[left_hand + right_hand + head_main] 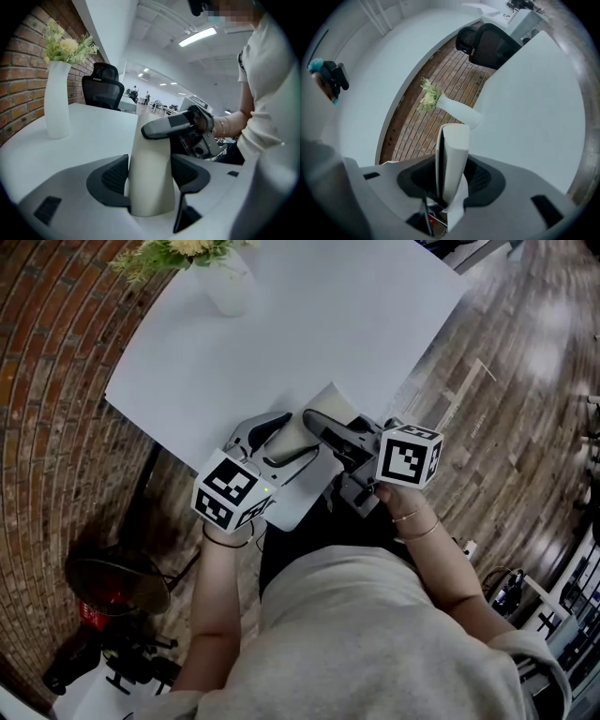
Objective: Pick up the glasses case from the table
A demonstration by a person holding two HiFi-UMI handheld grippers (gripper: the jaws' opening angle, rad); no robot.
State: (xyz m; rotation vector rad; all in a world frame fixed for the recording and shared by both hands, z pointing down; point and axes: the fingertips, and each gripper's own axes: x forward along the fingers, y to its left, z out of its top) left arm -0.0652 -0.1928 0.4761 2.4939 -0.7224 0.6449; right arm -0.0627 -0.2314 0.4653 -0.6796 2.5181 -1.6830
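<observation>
The glasses case [330, 401] is a cream, tapered case held over the near edge of the white table [281, 324]. My left gripper [281, 444] is shut on it: in the left gripper view the case [150, 164] stands upright between both dark pads of that gripper [150, 180]. My right gripper [326, 432] comes in from the right, and one of its fingers [166, 126] lies across the case's top. Seen from the right gripper view, the case [452, 150] is edge-on between the pads of that gripper [452, 180], which press on both its sides.
A white vase of flowers [228, 282] stands at the table's far side, well away from the grippers. A black office chair [101, 86] is behind the table. Brick floor lies to the left, wood floor to the right. Dark gear with a red part [112, 601] sits on the floor at lower left.
</observation>
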